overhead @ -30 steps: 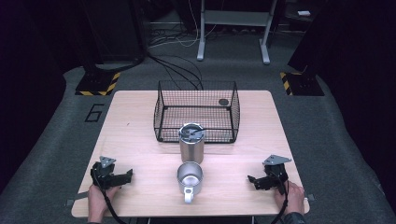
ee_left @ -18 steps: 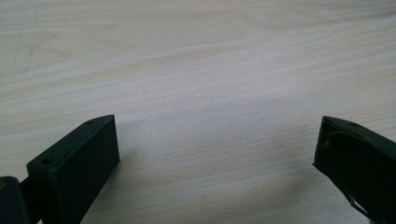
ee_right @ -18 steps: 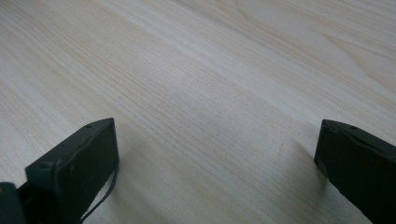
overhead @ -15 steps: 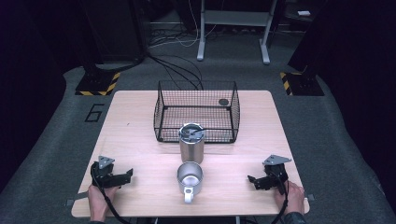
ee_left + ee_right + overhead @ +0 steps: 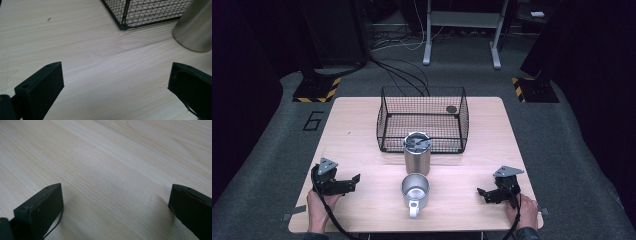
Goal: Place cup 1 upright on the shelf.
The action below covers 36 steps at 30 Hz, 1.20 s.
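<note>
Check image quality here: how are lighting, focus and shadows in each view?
High view: table evenly lit, surroundings very dark, slightly soft overall. Left gripper view: wood grain and wire basket fairly sharp, steel tumbler softer, near jaws blurred. Right gripper view: grain sharp in mid-frame, jaws out of focus, soft shadows beside them; no strong glare.

Light wood table (image 5: 357, 125), sq top, on grey carpet floor (image 5: 267, 165). Black wire-mesh basket (image 5: 443, 143) at table's far-centre edge, open top; small dark round disc (image 5: 451, 108) inside, back-right corner. White "6" (image 5: 313, 120) on the floor left of the table. Yellow/black striped bases (image 5: 318, 90) at both far corners. Black cables (image 5: 404, 75) behind the basket.
</note>
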Available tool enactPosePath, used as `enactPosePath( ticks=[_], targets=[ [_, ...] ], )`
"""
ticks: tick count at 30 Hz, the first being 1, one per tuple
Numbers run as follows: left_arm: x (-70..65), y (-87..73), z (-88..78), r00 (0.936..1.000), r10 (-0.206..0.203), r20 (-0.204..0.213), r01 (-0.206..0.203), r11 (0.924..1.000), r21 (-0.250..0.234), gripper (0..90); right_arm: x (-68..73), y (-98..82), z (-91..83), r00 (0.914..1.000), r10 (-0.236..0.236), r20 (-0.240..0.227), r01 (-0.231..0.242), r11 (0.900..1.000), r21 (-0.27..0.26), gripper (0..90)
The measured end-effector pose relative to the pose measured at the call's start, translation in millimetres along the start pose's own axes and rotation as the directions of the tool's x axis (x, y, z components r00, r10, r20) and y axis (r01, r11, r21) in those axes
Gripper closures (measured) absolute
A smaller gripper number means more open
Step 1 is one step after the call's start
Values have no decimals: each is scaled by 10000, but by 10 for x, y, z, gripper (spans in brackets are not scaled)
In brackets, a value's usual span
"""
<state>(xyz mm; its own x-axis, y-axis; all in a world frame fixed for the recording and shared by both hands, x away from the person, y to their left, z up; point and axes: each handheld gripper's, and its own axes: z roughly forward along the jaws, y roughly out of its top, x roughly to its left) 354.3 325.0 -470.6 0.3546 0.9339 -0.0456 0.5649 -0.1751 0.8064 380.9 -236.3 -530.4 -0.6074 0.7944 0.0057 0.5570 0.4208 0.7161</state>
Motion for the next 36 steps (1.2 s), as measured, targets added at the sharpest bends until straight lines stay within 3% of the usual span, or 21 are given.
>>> enactPosePath(
  ticks=[3, 9, 13, 20, 24, 26, 28, 29, 33, 36],
  targets=[
    [-79, 109, -17, 9992, 254, 305, -252, 9997, -66, 0, 0, 0, 0, 10000, -6, -1, 6, 10000, -3, 0],
    [-178, 222, -10, 9969, 403, 675, -385, 9989, -275, 0, 0, 0, 0, 10000, -4, 0, 4, 10000, -2, 0],
    [-287, 363, -20, 9917, 762, 1037, -714, 9962, -491, 0, 0, 0, 0, 10000, -5, 0, 5, 10000, -2, 0],
    [-371, 515, -2, 9856, 985, 1377, -909, 9940, -602, 0, 0, 0, 0, 10000, -3, -2, 3, 10000, 0, 0],
    [-451, 590, 35, 9807, 1220, 1526, -1128, 9913, -674, 0, -1, 0, 0, 10000, -4, 0, 4, 10000, -2, 0],
    [-510, 651, 45, 9752, 1406, 1711, -1326, 9895, -568, 0, 0, 0, 0, 10000, -2, -2, 2, 10000, 0, 0],
    [-531, 669, 54, 9744, 1456, 1711, -1364, 9885, -645, 1, 0, 0, 0, 10000, 0, 0, 0, 10000, 0, 0],
    [-558, 708, 63, 9690, 1607, 1877, -1521, 9866, -595, 1, -1, 0, 0, 10000, -2, -1, 2, 10000, -1, 0],
    [-611, 756, 92, 9654, 1667, 2005, -1573, 9856, -622, 0, 0, 0, 0, 10000, -9, 0, 9, 10000, -2, 0],
    [-687, 815, 125, 9580, 1801, 2230, -1687, 9832, -693, 0, 0, 0, 0, 10000, 3, -1, -3, 10000, -1, 0]
  ],
)
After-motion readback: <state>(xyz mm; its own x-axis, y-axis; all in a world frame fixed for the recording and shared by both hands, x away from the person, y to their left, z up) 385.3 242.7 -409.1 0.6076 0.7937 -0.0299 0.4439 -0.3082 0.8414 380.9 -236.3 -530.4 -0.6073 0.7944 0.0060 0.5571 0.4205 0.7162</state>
